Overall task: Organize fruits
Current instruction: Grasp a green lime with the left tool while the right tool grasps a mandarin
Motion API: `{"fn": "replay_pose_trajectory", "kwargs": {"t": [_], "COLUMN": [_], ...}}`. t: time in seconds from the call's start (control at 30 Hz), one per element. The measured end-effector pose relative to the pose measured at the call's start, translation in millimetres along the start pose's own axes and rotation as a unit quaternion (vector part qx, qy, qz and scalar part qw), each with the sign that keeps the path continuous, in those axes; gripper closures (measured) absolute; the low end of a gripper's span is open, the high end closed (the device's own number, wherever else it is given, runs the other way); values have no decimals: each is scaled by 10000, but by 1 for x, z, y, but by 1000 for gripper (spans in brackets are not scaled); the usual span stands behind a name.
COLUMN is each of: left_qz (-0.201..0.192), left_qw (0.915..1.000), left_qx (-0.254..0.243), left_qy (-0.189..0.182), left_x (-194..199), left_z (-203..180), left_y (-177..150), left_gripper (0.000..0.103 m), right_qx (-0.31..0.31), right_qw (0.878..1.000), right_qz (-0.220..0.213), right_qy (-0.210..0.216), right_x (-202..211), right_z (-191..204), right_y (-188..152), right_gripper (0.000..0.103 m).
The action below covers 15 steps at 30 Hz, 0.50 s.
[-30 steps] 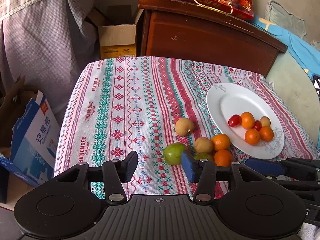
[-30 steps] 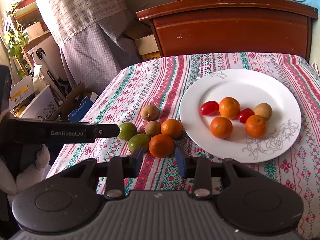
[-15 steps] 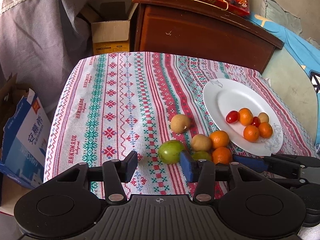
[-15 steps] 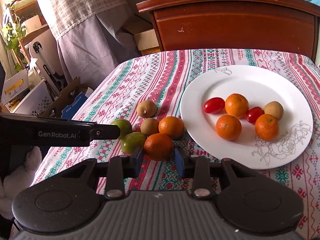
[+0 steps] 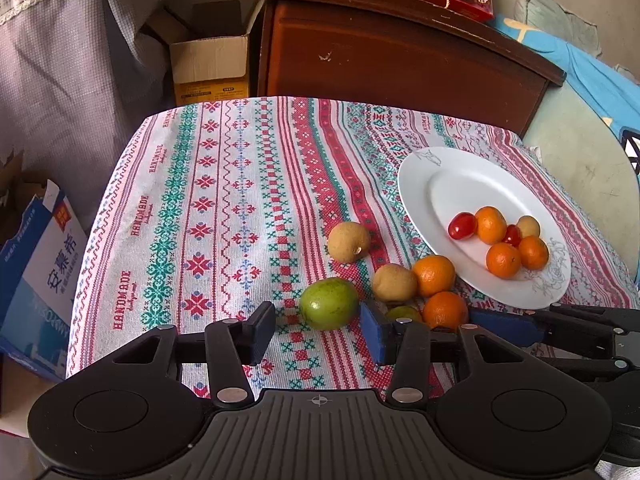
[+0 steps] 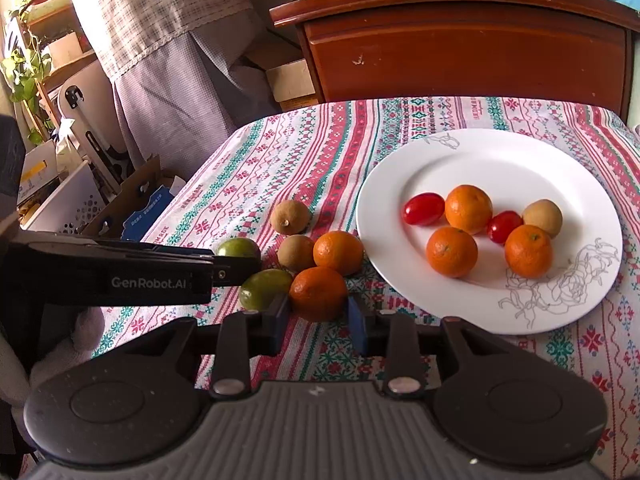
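The nearest mandarin (image 6: pixel 318 293) on the worktop (image 6: pixel 320 152) now sits between the right gripper's (image 6: pixel 318 320) closing fingers, not yet clenched; pickup toward the plate (image 6: pixel 496 160) looks imminent. The left gripper (image 5: pixel 316 334), released, has neared the green fruit (image 5: pixel 329 303).

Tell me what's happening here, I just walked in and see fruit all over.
A person with two handheld grippers is sorting fruit onto the white plate, which already holds several pieces. The right gripper has its fingers around the nearest orange on the tablecloth, not visibly clamped. The left gripper is open in front of a green fruit.
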State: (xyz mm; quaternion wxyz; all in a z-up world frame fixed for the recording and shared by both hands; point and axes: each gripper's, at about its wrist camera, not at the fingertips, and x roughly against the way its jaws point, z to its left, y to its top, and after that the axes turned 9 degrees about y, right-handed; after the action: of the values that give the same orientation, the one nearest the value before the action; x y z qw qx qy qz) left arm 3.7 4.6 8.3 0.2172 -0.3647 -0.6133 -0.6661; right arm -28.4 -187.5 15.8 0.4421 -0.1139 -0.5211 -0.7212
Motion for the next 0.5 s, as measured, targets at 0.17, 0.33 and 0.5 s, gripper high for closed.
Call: {"fn": "replay_pose_trajectory", "kwargs": {"t": [0.17,0.33,0.5], "left_qz": [-20,-45,-48], "left_qw": [10000,9999,10000], "left_qx": [27,-66,-36], "left_qy": [28,62,69], "left_x": [0,0,1], "left_z": [0,-3,-3], "left_y": [0,-1,-1], "left_gripper": [64,72,74], "right_qx": [-18,-15,-17], "right_qw": [10000,10000,10000], "right_qz": [-29,-30,-24], "right_qy": [-8,4,13], "right_x": [-2,-3,-3], "right_z": [0,0,0], "right_y": [0,1,1], "right_gripper": [68,68,70]}}
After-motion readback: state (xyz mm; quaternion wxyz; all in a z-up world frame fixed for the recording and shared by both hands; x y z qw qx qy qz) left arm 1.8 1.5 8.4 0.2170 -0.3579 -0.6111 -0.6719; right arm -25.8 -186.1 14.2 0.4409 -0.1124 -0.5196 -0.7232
